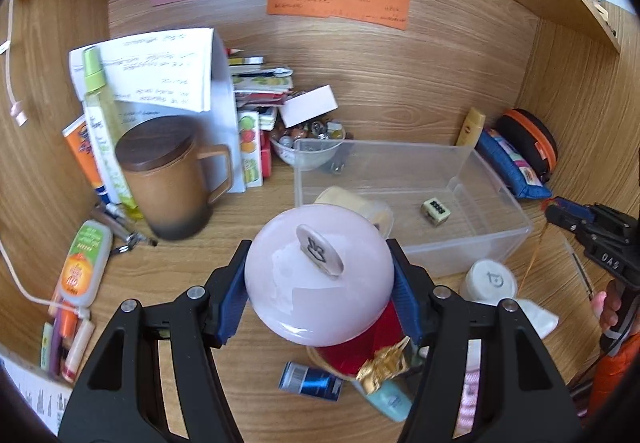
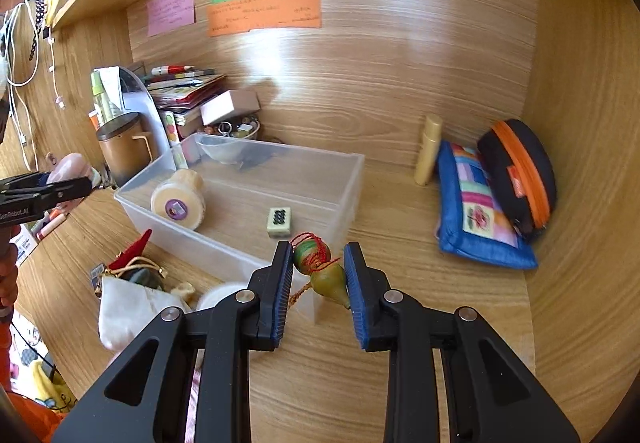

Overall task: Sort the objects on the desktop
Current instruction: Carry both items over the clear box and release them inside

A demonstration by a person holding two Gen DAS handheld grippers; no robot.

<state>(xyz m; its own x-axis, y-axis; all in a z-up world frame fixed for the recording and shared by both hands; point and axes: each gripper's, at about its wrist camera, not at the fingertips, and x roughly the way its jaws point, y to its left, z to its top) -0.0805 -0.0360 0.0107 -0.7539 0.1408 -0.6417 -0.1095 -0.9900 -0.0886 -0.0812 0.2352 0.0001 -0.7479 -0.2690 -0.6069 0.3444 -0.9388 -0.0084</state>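
Pink, glossy and round, a ceramic lid with a flat knob [image 1: 318, 277] is clamped between the blue pads of the left gripper [image 1: 320, 283], above the wooden desk [image 1: 400, 103]. The right gripper [image 2: 318, 285] pinches a small green gourd charm with red cord [image 2: 320, 269] near the clear plastic bin's [image 2: 340, 179] front edge. Inside the bin lie two things: one cream tape roll [image 2: 178, 199] and one mahjong tile [image 2: 279, 221], with open floor between them. A brown lidded mug [image 1: 172, 179] and a stack of books [image 1: 256, 91] crowd the bin's left; a blue patchwork pouch [image 2: 476, 215] sits right.

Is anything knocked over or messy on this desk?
Yes. The round cream tape roll lies tipped on its side in the clear plastic bin, and the white drawstring pouch sits crumpled and open on the wooden desk.
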